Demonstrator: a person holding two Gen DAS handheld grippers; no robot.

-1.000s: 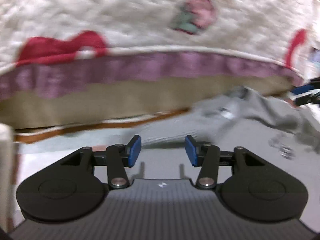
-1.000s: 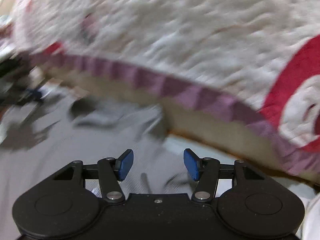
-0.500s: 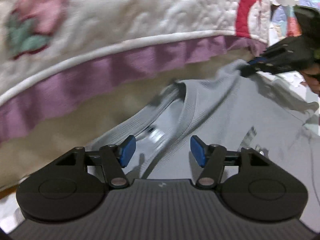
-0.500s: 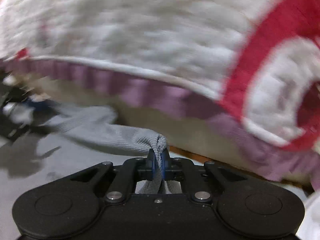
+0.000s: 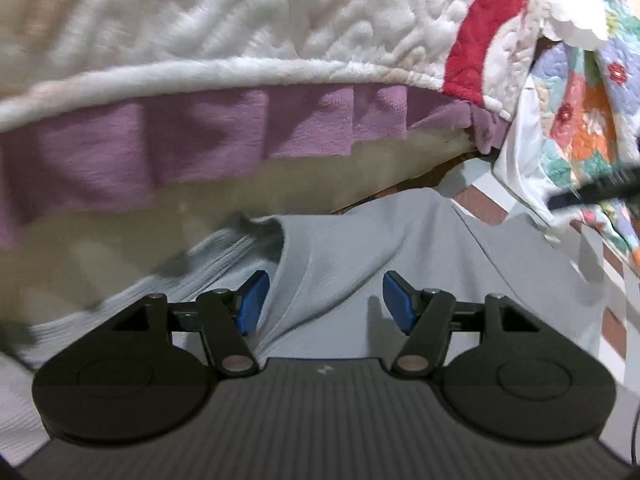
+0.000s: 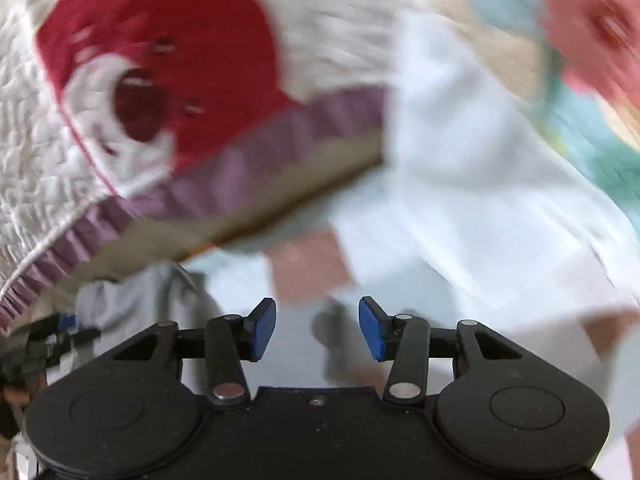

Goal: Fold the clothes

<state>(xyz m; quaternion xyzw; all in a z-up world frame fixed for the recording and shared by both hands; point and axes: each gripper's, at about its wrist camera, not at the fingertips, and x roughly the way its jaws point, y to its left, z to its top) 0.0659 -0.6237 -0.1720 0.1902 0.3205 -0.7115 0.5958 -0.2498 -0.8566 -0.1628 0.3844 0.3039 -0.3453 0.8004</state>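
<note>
Fabric of the grey garment point(image 5: 372, 248) lies rumpled on the floor against the foot of a bed, its ribbed edge point(image 5: 224, 252) at the left and a raised crease running down between the blue pads of the left gripper point(image 5: 322, 302). That gripper's jaws stand wide, holding nothing, with cloth directly under them. To fold well from here, I judge the left jaws should close on a single clear edge, not on the bunched crease, so the layer lifts flat. Above hangs the white quilt point(image 5: 240, 20) with its purple frill point(image 5: 192, 136); cloth should be kept from catching under it. Further right, the right gripper point(image 6: 316, 328) also has its jaws wide and empty, over blurred pale floor, the garment off to its left point(image 6: 140, 304).
</note>
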